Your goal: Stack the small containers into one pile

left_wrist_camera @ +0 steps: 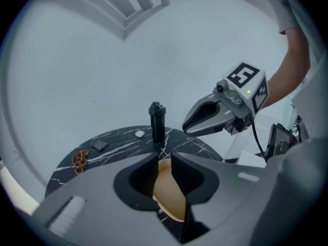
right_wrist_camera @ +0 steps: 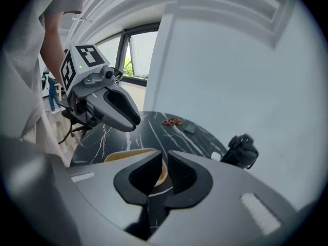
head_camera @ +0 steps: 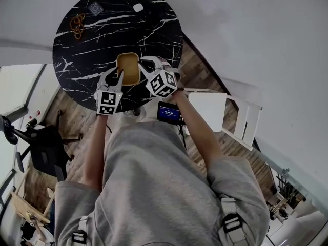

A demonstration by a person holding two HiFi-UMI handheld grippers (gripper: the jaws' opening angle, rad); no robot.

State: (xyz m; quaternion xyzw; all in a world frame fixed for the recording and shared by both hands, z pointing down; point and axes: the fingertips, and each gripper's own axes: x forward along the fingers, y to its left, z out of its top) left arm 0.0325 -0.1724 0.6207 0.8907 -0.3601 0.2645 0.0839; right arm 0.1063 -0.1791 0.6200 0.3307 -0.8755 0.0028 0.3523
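A tan small container (head_camera: 128, 67) sits near the front edge of the round black marble table (head_camera: 92, 40). My left gripper (head_camera: 118, 76) holds its left rim, and my right gripper (head_camera: 146, 68) holds its right rim. In the left gripper view the container's wall (left_wrist_camera: 171, 199) stands between the nearly closed jaws of the left gripper (left_wrist_camera: 164, 167), with the right gripper (left_wrist_camera: 215, 114) beyond. In the right gripper view the rim (right_wrist_camera: 128, 155) is pinched at the right gripper (right_wrist_camera: 162, 172), and the left gripper (right_wrist_camera: 110, 106) faces it. I cannot tell whether it is one container or several nested.
On the far side of the table lie an orange-brown chain (head_camera: 77, 25), a small dark square (head_camera: 95, 7) and a white pebble-like piece (head_camera: 138, 7). A black upright object (left_wrist_camera: 157, 121) stands past the container. A blue-screened device (head_camera: 168, 111) and white furniture (head_camera: 225, 111) are at my right.
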